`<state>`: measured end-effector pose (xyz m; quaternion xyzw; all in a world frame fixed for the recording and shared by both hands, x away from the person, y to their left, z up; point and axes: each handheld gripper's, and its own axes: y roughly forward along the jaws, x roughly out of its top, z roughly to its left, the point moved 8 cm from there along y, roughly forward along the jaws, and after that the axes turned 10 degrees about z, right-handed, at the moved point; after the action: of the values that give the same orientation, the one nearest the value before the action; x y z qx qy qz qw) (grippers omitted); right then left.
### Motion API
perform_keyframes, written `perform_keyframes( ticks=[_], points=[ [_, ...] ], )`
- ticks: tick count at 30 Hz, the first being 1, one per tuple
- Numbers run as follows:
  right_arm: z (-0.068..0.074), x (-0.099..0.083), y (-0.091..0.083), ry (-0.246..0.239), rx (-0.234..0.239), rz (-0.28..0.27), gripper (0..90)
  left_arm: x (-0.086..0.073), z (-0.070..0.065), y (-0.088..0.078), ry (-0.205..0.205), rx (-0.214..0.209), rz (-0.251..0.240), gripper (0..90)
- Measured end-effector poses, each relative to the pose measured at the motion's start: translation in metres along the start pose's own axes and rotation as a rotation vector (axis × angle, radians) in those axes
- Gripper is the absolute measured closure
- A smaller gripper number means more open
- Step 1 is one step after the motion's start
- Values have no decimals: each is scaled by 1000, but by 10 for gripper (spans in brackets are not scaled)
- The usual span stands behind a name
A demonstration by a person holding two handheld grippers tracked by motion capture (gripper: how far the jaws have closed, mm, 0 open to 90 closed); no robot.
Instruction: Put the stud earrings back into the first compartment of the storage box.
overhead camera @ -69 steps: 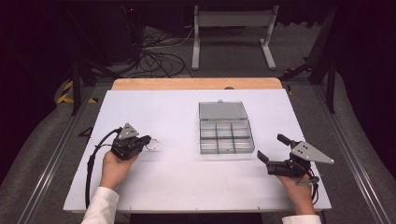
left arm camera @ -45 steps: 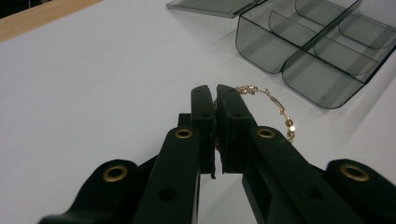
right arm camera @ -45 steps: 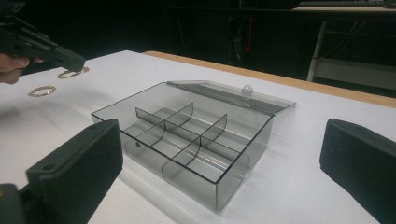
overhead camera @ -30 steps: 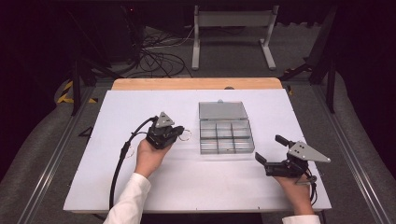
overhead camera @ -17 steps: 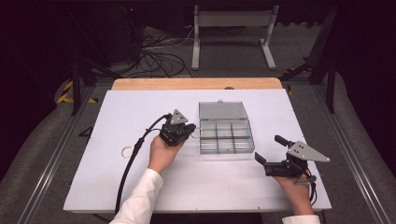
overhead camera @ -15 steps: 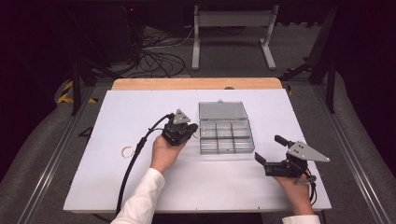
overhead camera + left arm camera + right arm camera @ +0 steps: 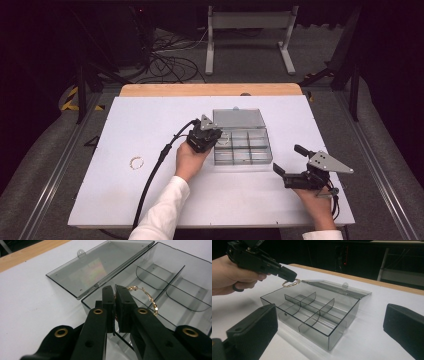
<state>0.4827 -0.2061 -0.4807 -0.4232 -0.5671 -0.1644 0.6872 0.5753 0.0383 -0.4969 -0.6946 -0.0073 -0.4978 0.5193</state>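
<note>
My left gripper hangs over the near-left corner of a clear grey compartment box, shut on a thin gold chain bracelet. The chain loops out from between the pads above the box's left rear compartment. In the right gripper view the bracelet dangles just above the box rim, under the left gripper. The lid lies open flat behind the box. My right gripper rests on the table right of the box, open, nothing between its jaws.
A second gold bracelet lies on the white table at the left. The left gripper's black cable trails back across the table. A wooden strip edges the far side, with a stand and cables on the floor beyond.
My left gripper has travelled right from the table's left half to the box, carrying the bracelet with it. The right hand has stayed where it was.
</note>
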Motion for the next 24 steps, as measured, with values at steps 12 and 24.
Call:
perform_keyframes(
  ticks=[12,24],
  points=[
    [0,0,1,-2,-2,-2,0,4,-2,9,-20,-35,-35,635],
    [1,0,2,-1,2,-2,0,-8,21,-22,-29,8,-43,294]
  ],
)
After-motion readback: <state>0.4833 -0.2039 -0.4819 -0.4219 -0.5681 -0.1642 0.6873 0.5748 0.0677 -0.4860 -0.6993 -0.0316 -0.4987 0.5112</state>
